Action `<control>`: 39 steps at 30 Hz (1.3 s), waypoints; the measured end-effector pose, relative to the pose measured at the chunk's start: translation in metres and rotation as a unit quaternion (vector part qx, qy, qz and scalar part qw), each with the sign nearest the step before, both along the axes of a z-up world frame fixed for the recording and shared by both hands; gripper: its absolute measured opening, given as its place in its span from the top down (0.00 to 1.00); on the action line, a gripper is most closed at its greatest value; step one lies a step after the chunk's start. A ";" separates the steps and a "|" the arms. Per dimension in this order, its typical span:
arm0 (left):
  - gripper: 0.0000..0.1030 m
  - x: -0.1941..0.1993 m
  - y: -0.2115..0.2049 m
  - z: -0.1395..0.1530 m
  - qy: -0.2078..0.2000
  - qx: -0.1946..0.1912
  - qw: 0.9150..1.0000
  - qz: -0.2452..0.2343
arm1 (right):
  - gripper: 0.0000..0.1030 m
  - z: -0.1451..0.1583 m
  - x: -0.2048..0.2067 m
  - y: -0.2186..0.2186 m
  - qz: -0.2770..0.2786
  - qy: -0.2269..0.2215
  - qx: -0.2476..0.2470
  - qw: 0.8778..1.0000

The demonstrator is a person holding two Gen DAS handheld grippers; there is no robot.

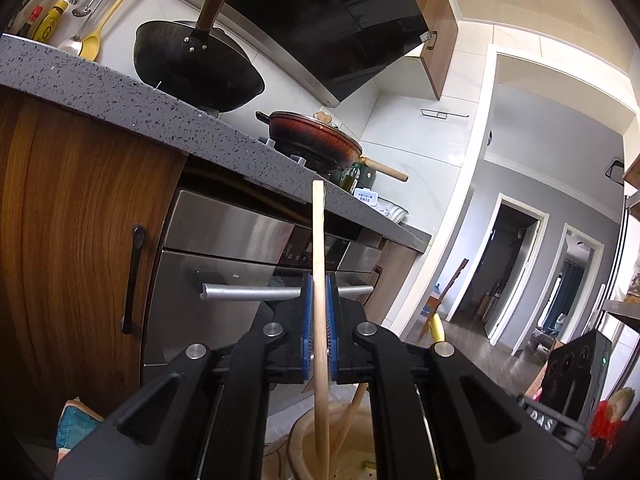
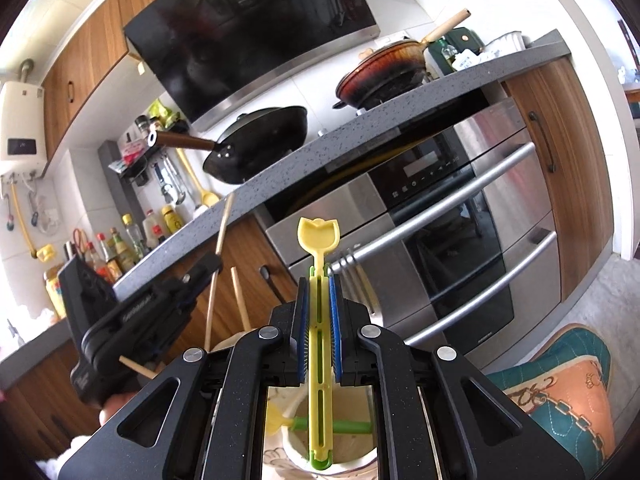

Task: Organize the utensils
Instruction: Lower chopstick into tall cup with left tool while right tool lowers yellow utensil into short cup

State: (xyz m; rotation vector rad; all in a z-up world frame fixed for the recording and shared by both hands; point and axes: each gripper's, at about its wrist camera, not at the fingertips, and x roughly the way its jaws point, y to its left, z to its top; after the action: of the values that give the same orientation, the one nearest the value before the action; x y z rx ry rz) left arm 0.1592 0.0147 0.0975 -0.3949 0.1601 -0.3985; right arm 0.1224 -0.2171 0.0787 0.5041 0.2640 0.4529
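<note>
Left wrist view: a wood-fronted cabinet (image 1: 72,208) stands at the left, then the steel oven (image 1: 224,264) under the grey counter (image 1: 120,96). The left gripper (image 1: 319,320) is clamped on a wooden chopstick (image 1: 319,248) that stands upright, its lower end down in a cream holder (image 1: 300,440) near the camera. In the right wrist view that holder (image 2: 296,456) sits below the right gripper (image 2: 319,328), whose blue pads pinch a yellow tulip-topped utensil (image 2: 319,248), also upright, with a patterned teal cloth (image 2: 568,384) at the right.
</note>
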 end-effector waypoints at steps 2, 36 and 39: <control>0.94 -0.004 0.002 -0.002 0.000 0.007 1.000 0.001 | 0.90 0.000 -0.001 0.000 -0.008 -0.009 -0.002 1.000; 0.94 -0.069 0.012 -0.001 0.037 0.070 0.997 0.014 | 0.90 -0.012 -0.033 0.013 -0.028 0.032 -0.112 0.993; 0.94 -0.074 0.009 0.000 0.040 0.082 0.996 0.019 | 0.90 -0.016 -0.030 0.014 -0.030 0.044 -0.119 0.991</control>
State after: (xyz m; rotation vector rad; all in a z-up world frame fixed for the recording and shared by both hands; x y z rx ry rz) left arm 0.0851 0.0235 0.0970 -0.2526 0.2609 -0.3303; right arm 0.0921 -0.2036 0.0630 0.2980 0.3810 0.3355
